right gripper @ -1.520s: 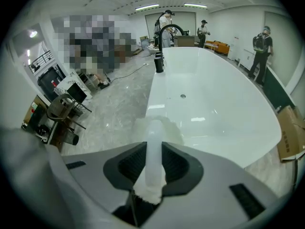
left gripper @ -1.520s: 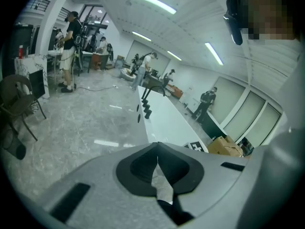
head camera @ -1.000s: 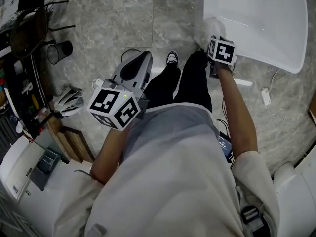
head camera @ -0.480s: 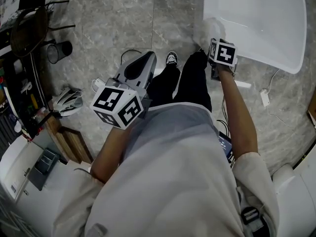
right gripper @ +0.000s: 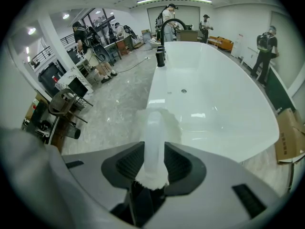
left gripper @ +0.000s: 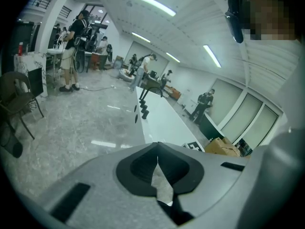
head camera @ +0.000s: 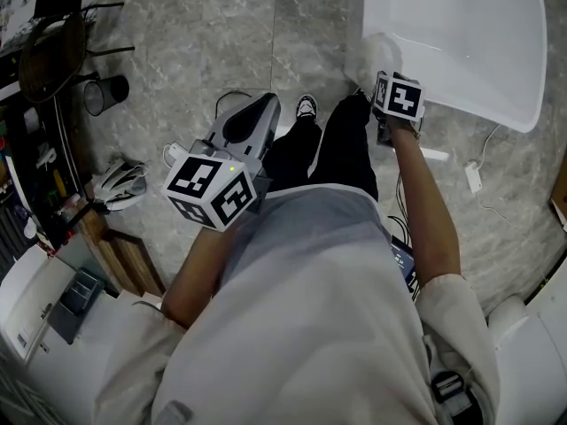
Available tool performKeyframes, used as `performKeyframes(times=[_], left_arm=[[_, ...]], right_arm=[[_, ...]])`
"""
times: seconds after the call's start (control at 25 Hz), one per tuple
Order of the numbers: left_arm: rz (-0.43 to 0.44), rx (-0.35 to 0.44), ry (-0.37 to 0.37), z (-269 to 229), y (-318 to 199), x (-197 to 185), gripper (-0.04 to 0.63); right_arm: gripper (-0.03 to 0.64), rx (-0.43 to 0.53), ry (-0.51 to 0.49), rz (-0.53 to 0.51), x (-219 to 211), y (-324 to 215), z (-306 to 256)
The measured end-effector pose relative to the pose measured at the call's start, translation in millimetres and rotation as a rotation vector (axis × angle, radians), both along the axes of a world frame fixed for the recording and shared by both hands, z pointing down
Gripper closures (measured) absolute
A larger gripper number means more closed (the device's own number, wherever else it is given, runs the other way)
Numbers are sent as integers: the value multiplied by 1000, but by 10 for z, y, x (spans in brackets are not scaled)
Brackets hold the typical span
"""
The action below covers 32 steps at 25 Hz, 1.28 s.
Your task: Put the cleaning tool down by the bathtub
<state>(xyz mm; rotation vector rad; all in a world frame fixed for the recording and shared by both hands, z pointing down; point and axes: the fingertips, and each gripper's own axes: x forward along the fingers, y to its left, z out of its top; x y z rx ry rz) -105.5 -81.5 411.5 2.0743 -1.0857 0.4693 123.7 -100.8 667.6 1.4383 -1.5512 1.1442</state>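
The ribbed black pads (right gripper: 128,164) of the right gripper (right gripper: 155,152) stand apart, having just been opening. Between them rises the slim handle of a translucent white plastic cleaning tool (right gripper: 154,143), flanked by the pads rather than squeezed. Its fluffy pale head lies past the fingertips, just beside the near outer corner of the glossy white oval bathtub (right gripper: 224,109), on the floor side of the rim; whether the head touches the floor or the tub wall cannot be told. The left gripper (left gripper: 157,154) has its pads pressed together at the tips with nothing between them, and only grey floor shows through the small gap behind them. The tub's basin shows a small round drain (right gripper: 184,91) on its bare white bottom, and a curved black faucet (right gripper: 162,37) stands at its far end, a detail the head view cuts off. The head view alone shows a dark cylindrical mesh bin (head camera: 107,92) well apart on the grey marbled floor (head camera: 221,25); its contents are too dark to make out. It also shows the person's black trousers (head camera: 328,149) between the two grippers and a white plug with its cable (head camera: 474,173) lying near the tub. From above, the right gripper's marker cube (head camera: 399,96) hides the tool's handle and the jaws.
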Motion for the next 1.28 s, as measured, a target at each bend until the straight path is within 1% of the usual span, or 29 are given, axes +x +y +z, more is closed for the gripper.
performKeyframes(times=[0.76,1.28], left_arm=[[22,15,19,-46,12,55,586],[55,38,50,-143,-22,123,586]], right_arm=[[500,34,-14,16,12,85,-185],[500,80,-44,51,24,116,-493]])
